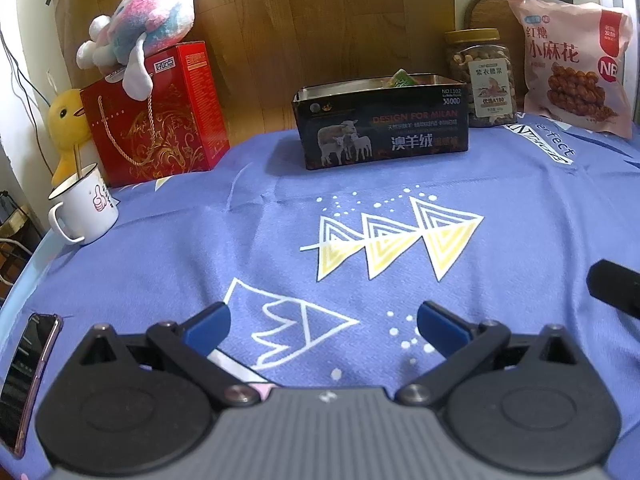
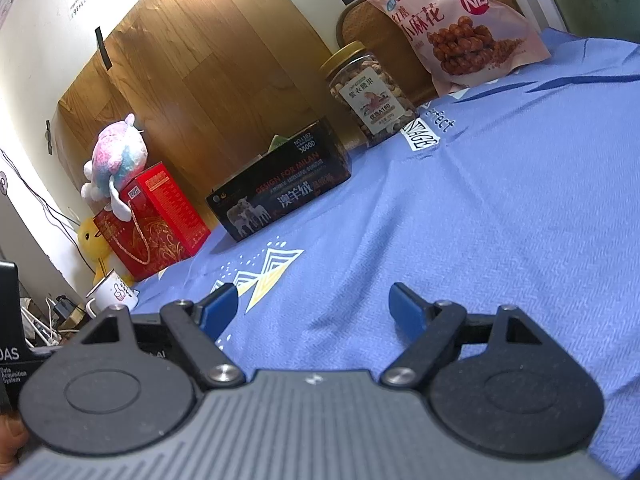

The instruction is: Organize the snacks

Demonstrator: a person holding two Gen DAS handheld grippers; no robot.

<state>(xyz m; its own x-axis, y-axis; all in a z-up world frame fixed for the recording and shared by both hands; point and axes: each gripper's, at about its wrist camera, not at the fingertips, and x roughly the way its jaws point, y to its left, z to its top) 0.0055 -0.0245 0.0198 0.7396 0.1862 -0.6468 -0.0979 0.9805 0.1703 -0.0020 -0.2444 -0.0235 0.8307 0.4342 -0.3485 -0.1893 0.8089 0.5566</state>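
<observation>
Nearest, my left gripper [image 1: 322,326]: blue pads spread wide, nothing between them, hovering low over the blue cloth [image 1: 200,240]. My right gripper [image 2: 312,308]: likewise wide and empty, tilted, over a bare stretch of the same cloth.

At my left edge: a phone [image 1: 28,376] lying flat; a white mug [image 1: 82,208] with a stick in it.

Farther, middle: the dark open tin [image 1: 384,124], its long side facing me, almost dead ahead of the left gripper, up and left of the right one. A green packet [image 1: 402,78] pokes above its rim; what else is inside I cannot see.

Far right row: nut jar [image 1: 478,78], upright, gold lid, just beside the tin's right end; pink bag of twists [image 1: 572,68], propped upright beyond it.

Far left: red gift box [image 1: 156,120], plush toy [image 1: 140,28] on top, yellow duck [image 1: 66,128] behind.

Judgement: loose snacks lie right of the tin, so my right gripper looks better placed for the jar; left is nearer the tin.
</observation>
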